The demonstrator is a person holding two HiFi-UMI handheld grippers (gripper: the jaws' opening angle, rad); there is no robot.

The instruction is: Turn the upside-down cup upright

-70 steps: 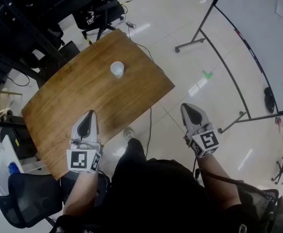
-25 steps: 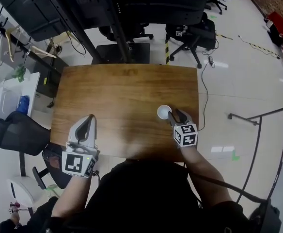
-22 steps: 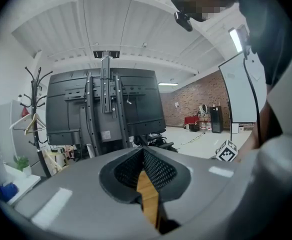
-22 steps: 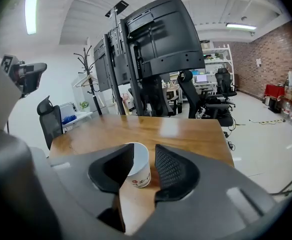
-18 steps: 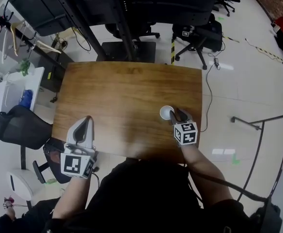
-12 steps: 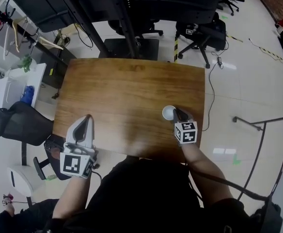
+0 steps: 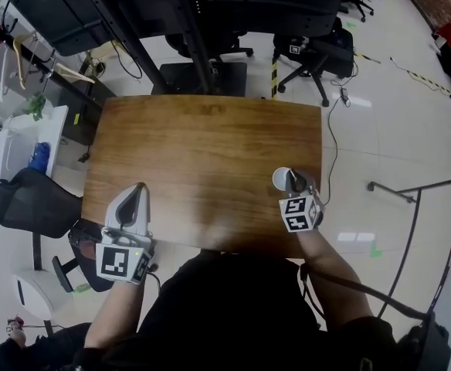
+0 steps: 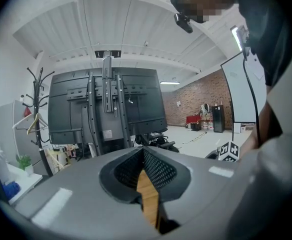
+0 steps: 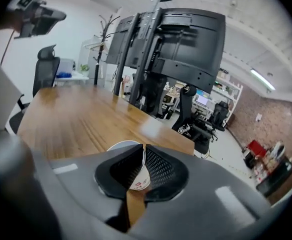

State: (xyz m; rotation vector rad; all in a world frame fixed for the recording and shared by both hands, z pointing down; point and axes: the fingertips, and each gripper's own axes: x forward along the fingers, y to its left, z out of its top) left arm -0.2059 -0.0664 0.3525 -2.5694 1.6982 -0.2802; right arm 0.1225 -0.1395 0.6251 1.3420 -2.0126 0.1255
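Note:
A white paper cup [image 7: 279, 178] stands near the right edge of the wooden table [image 7: 202, 145]. My right gripper [image 7: 291, 179] reaches it from the near side and its jaws are closing on it. In the right gripper view the cup's thin wall [image 9: 138, 180] with red print is pinched between the dark pads [image 9: 158, 169], and its white round end [image 9: 122, 145] shows to the left of them. The cup looks tilted. My left gripper [image 7: 138, 188] hovers over the table's near left edge, shut and holding nothing [image 8: 143, 153].
Black monitor stands and office chairs [image 7: 310, 49] crowd the floor beyond the table's far edge. A black chair [image 7: 25, 203] and a white side table [image 7: 21, 141] stand to the left. A cable runs on the floor at the right.
The right gripper's jaws have closed onto the cup's wall. That gripper has rolled, and it and the cup have shifted slightly toward the table's right edge. The left gripper has kept still.

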